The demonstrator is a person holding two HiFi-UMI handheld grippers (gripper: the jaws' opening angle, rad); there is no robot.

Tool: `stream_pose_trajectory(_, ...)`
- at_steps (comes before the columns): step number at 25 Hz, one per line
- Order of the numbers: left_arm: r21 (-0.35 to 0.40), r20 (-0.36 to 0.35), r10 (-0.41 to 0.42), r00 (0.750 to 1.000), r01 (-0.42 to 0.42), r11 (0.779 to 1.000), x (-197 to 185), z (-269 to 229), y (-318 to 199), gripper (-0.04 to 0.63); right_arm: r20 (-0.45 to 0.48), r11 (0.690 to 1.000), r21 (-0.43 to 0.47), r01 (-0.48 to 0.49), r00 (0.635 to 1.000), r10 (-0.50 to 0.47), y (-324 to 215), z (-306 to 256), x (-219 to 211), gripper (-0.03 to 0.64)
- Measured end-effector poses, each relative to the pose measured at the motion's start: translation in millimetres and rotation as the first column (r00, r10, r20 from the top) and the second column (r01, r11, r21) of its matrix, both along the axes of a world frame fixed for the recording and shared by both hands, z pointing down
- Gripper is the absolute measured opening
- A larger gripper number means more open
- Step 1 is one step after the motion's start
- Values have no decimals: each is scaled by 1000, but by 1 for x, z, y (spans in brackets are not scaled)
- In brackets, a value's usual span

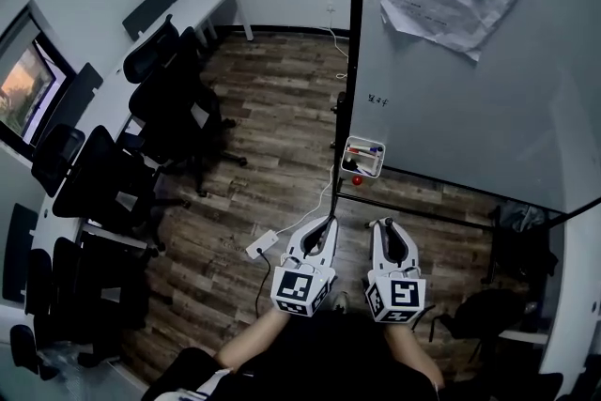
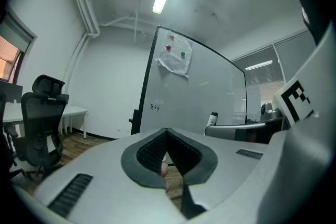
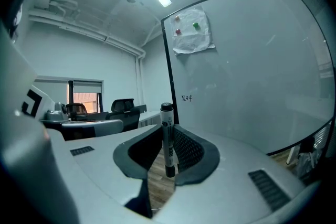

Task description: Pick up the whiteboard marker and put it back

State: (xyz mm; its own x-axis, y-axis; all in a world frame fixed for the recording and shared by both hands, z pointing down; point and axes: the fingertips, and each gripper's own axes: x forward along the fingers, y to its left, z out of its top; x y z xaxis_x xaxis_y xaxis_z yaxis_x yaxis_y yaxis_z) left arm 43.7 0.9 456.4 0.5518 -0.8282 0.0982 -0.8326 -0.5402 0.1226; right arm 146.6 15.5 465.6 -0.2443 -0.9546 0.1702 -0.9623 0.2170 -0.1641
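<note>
Whiteboard (image 1: pixel 470 108) fills the right side. Office chairs (image 1: pixel 160 108) stand at left, along the desk. Left gripper (image 1: pixel 324 235): jaws pressed together, nothing between them. Right gripper (image 1: pixel 387 235): pinching the marker (image 3: pixel 168 139) upright, apart from the board.

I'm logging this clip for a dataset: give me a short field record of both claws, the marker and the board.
right claw: shut on whiteboard marker, upright between the jaws
left claw: shut, nothing held
whiteboard: ahead, to the right
marker tray: on the whiteboard's left edge
task stage: whiteboard marker held, not yet put back
</note>
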Motion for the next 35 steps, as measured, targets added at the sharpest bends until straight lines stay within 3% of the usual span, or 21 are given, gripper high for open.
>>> stream_pose_trajectory(8, 6, 38, -16, 999, 16, 1000, -4, 4, 6, 8, 1, 1000, 11, 11, 1000, -11, 9, -2, -3, 77)
stream_pose_trajectory(12, 9, 7, -19, 1000, 19, 1000, -6, -1, 5, 8, 5, 1000, 12, 14, 1000, -14, 9, -2, -5, 77)
stream_pose_trajectory(35, -1, 3, 19, 1000, -19, 1000, -19, 1, -40, 8, -1, 1000, -7, -12, 1000, 12, -36, 3, -19, 77)
